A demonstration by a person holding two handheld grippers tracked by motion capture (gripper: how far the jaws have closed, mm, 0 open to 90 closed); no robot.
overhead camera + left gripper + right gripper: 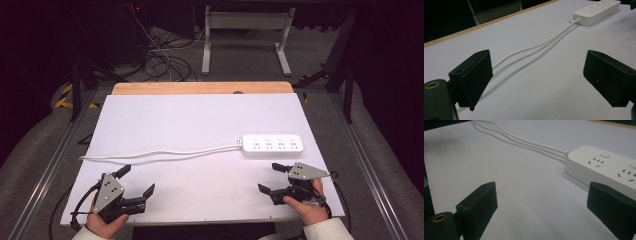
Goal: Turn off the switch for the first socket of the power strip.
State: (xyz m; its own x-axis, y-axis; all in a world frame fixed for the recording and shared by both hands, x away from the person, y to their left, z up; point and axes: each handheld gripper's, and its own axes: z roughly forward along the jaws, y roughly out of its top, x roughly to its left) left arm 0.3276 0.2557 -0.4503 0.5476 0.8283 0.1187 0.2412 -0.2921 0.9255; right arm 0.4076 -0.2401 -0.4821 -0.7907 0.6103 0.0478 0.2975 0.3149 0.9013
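At the near edge of the white surface [200, 120], the person's two hands hold a gripper each, both with fingers spread wide and nothing between them. The left gripper [137, 181] sits at the near left corner, its grey three-cornered plate on top, and points toward the right and away from the person. In the left gripper view, its two black fingers [472, 76] stand far apart above the bare surface, and the white cord [534, 46] runs between them in the distance toward the power strip [597, 11].

The right gripper [272, 177] hovers at the near right, just in front of the power strip [272, 145] and apart from it. In the right gripper view, one of its fingers [480, 206] stands over the bare surface, while the other overlaps the near edge of the strip's white body; whether it touches cannot be told.

The power strip lies flat on the right half of the surface, sockets up. Its cord [160, 154] trails leftward in a doubled line, ending near the left edge, just beyond the left gripper.
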